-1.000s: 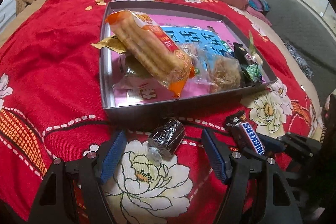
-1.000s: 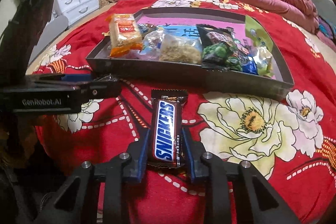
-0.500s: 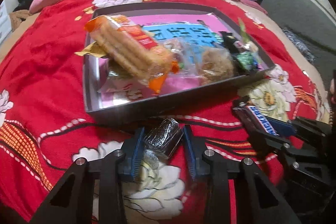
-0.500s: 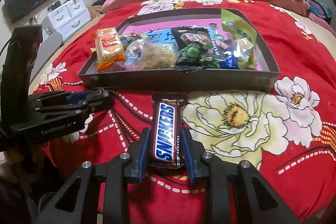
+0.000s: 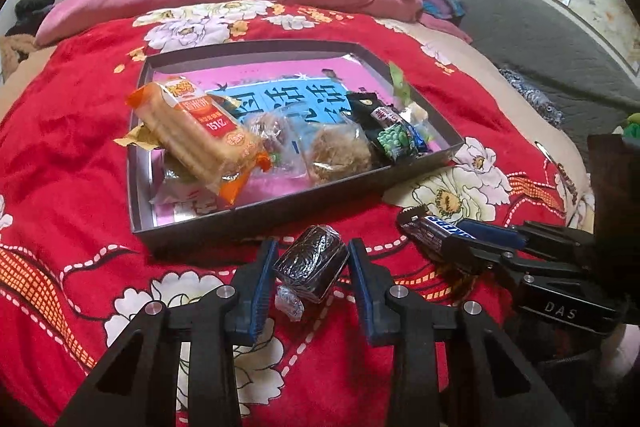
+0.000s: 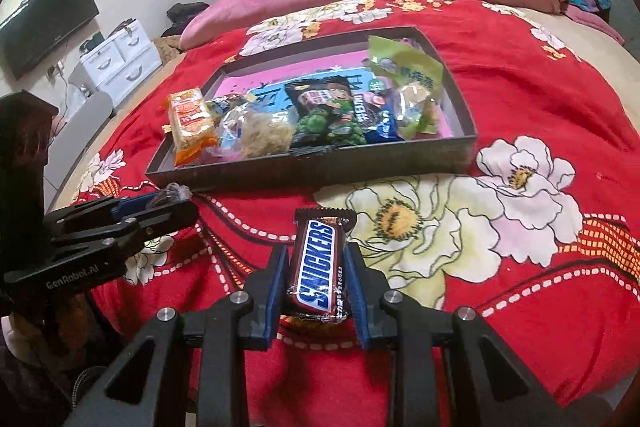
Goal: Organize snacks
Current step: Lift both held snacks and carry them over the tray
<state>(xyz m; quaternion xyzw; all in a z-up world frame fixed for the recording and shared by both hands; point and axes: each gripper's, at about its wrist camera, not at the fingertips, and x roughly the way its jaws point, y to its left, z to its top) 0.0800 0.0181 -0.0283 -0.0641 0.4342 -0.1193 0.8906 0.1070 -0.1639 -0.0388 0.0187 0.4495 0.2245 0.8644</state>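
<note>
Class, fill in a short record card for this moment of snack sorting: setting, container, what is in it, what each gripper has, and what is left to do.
Setting: red flowered blanket on a bed
Container: shallow dark box, open top
In the box: orange biscuit pack, green-and-black snack bag, light green packet, clear-wrapped cakes
Left gripper: shut on a dark wrapped candy, jaws just closed on it
Right gripper: shut on a Snickers bar
Left to do: both held snacks are outside the box, near its front wall

Room evenly lit by soft indoor light, faint shadows cast beneath the snack tray [image 5: 256, 223], strong fisheye bending, corners blacked out, distant walls slightly blurred
</note>
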